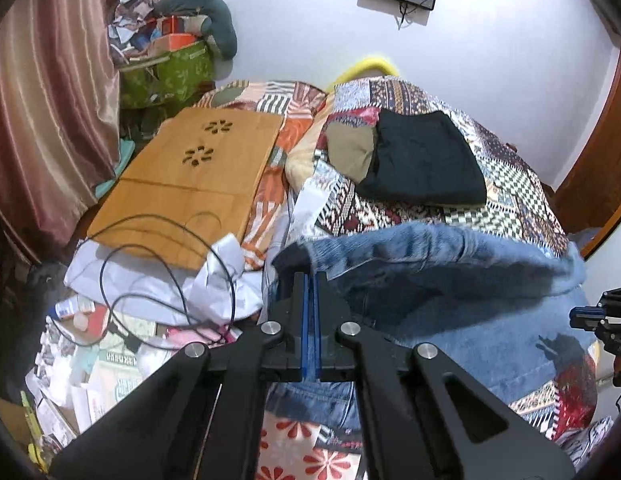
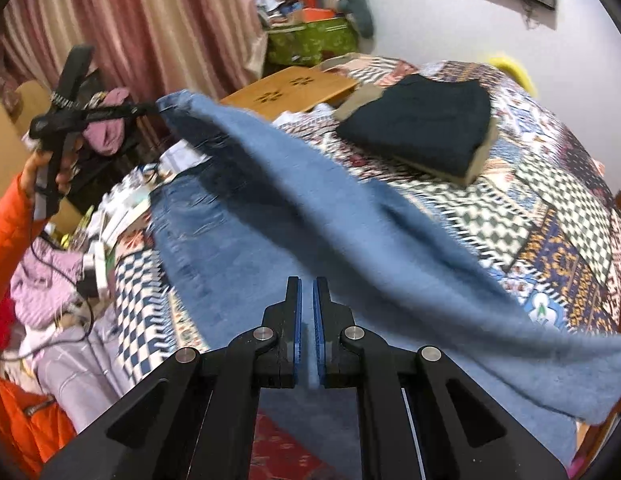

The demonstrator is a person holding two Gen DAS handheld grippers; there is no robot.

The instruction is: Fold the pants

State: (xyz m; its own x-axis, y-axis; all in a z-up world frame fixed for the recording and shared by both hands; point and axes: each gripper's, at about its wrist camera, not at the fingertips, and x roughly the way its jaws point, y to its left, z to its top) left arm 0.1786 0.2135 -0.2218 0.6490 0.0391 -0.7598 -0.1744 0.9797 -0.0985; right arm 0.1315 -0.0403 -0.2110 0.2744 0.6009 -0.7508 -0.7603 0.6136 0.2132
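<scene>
Blue denim pants [image 1: 450, 280] lie on the patterned bedspread [image 1: 510, 184], with one edge lifted off the bed. My left gripper [image 1: 310, 276] is shut on the pants' lifted corner, and it shows at the left of the right wrist view [image 2: 150, 110] holding that corner in the air. My right gripper [image 2: 307, 280] is shut on the pants [image 2: 330, 216], with thin denim between its blue pads; the lifted band of cloth stretches across in front of it. The right gripper also shows at the right edge of the left wrist view [image 1: 586, 316].
A folded black and khaki garment [image 1: 414, 160] lies farther back on the bed. A wooden lap tray [image 1: 190, 184] and a black cable [image 1: 166, 280] lie to the left. Clutter, a green box [image 1: 166, 72] and curtains [image 1: 50, 112] stand at the left.
</scene>
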